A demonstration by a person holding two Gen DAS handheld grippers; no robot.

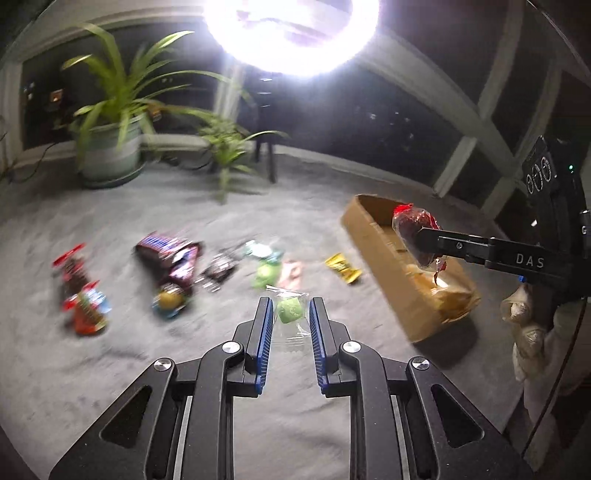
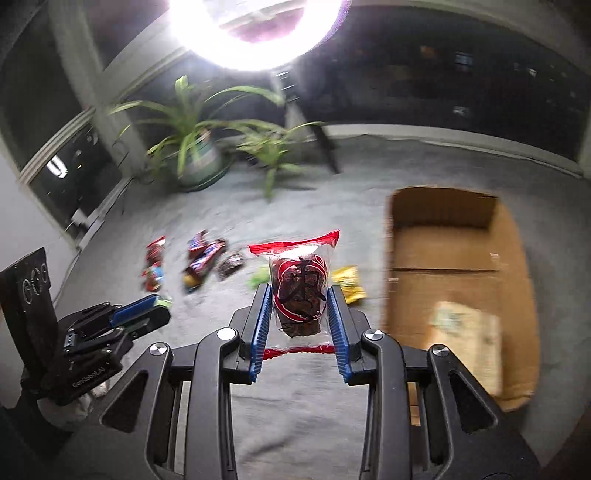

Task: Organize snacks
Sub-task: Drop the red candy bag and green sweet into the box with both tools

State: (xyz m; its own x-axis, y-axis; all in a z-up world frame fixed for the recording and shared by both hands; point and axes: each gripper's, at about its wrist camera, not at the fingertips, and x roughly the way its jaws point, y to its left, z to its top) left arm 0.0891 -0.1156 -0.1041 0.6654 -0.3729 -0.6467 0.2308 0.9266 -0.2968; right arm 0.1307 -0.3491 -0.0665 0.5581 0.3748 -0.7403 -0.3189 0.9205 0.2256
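Right wrist view shows the right claw (image 2: 300,317) clamped on a clear packet with red ends (image 2: 297,291), its blue pads pressing the packet's two sides. The packet stands with its long axis running from 6 to 12 o'clock, one red crimped end toward the camera, the other pointing away at the top; inside is a dark brown block under red-and-black printing. A cardboard box (image 2: 513,258) lies open on the grey carpet (image 2: 303,406) at 3 o'clock of the packet, with a pale packet (image 2: 465,339) inside it. In the left wrist view the left claw (image 1: 291,314) is closed on a small clear wrapper holding a round green sweet (image 1: 290,311); the wrapper's long axis also runs 6 to 12 o'clock between the pads. Beyond it, loose snacks (image 1: 173,266) lie scattered on the carpet from 9 to 12 o'clock, blurred, with a yellow packet (image 1: 343,268) at 1 o'clock. A potted plant (image 1: 110,147) stands at 11 o'clock under a bright ring light (image 1: 291,33).
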